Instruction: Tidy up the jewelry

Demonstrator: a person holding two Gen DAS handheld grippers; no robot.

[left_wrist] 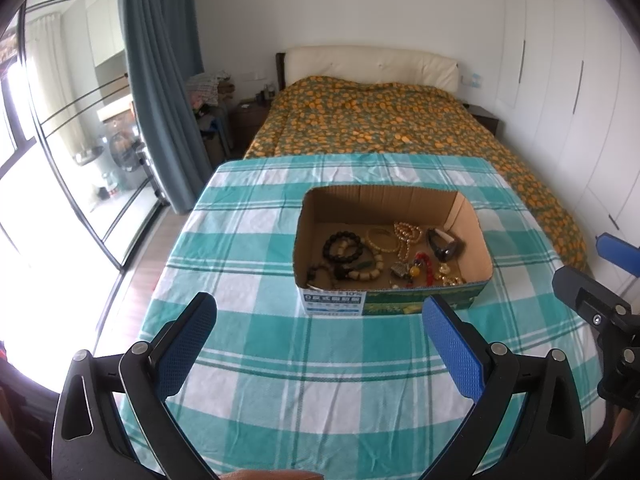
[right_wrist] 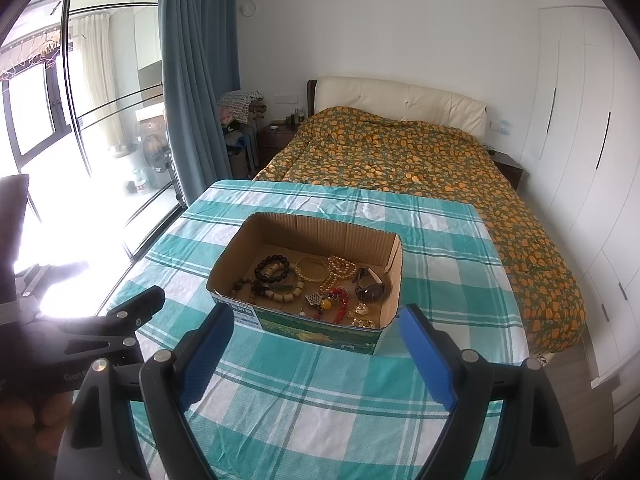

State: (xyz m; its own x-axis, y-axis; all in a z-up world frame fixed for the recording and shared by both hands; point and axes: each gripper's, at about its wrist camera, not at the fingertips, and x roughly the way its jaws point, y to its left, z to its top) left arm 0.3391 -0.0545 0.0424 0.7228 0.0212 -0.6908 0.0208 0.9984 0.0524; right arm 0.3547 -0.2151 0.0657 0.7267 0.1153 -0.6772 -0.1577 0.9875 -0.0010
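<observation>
**A:** Where did everything sit, reading from the left?

**B:** The left gripper [left_wrist: 320, 344] hung over the teal-and-white checked tablecloth [left_wrist: 248, 240] with its blue pads spread wide and nothing between them. The right gripper [right_wrist: 316, 352] was the same: released, empty, just short of the open brown cardboard box with a green printed front [right_wrist: 316, 332]. All the jewellery lay loose on the box floor.

**A:** And inside, left to right?

**B:** A black round-bead bracelet [left_wrist: 340, 242] overlapping a cream barrel-bead bracelet [left_wrist: 370, 266], then a thin yellow bangle [left_wrist: 382, 238], a long strand of pale gold pearls [left_wrist: 406, 236], a red-and-amber bead cluster [left_wrist: 420, 266], and a dark brown glossy piece [left_wrist: 446, 248] near the right wall. I couldn't tell what that last one was.

**A:** How would they have handled?

**B:** Light, I judged. The strands looked limp and likely to sag or snag on neighbours; smooth beads could slip. I'd have pinched across a free arc of the black bracelet, away from the overlap. The bangle seemed stiff, probably the most fragile; take its rim gently.
</observation>
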